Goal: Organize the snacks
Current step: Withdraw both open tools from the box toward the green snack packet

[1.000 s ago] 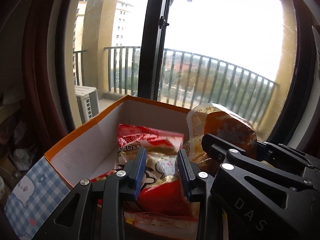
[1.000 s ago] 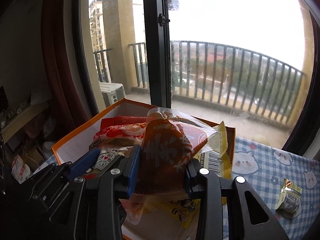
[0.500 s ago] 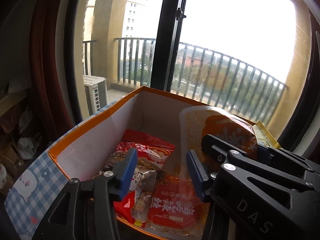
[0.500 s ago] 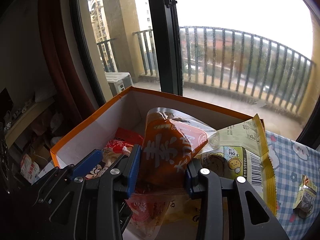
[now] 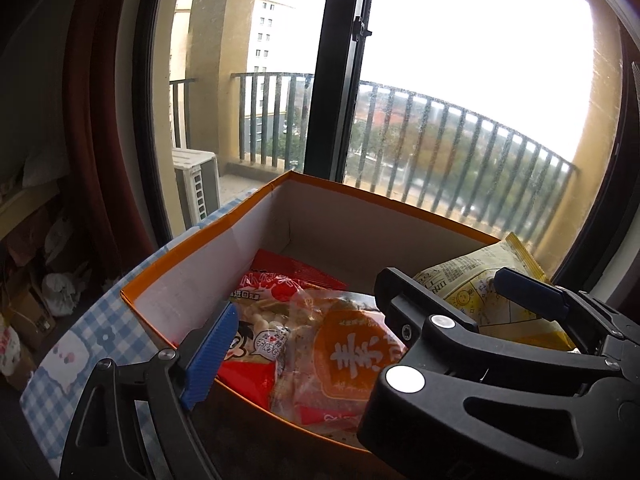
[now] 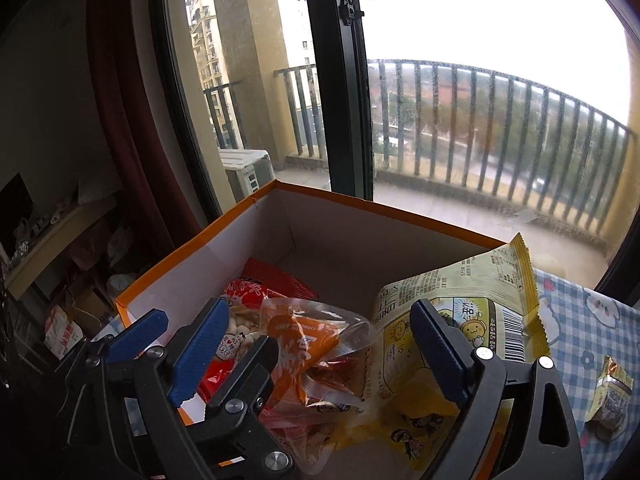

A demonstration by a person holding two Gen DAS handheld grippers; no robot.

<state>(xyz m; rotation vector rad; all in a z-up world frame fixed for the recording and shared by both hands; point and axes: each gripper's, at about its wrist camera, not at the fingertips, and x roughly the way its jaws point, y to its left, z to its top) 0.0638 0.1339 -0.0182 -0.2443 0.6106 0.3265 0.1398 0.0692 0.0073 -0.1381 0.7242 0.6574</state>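
Observation:
An orange-rimmed cardboard box [image 5: 200, 264] [image 6: 180, 252] stands on the checked tablecloth. Inside lie a red cartoon packet [image 5: 256, 344], an orange packet in clear wrap [image 5: 352, 352] [image 6: 304, 344] and a yellow packet [image 5: 480, 292] [image 6: 480, 320] leaning on the right wall. My left gripper [image 5: 320, 316] hangs over the box, jaws opening and bare; its right finger is hidden behind the right gripper. My right gripper [image 6: 320, 308] is beside it, jaws opening. The orange packet lies loose below its pads [image 6: 436, 352], untouched.
A small wrapped snack [image 6: 610, 396] sits on the blue checked tablecloth [image 6: 580, 320] right of the box. Just behind the box are a dark window frame [image 5: 336, 100] and balcony railing. A dark red curtain [image 5: 96, 120] and floor clutter lie left.
Both grippers opened wide. The left let go of the red packet and the right let go of the orange packet; both packets dropped flat into the box.

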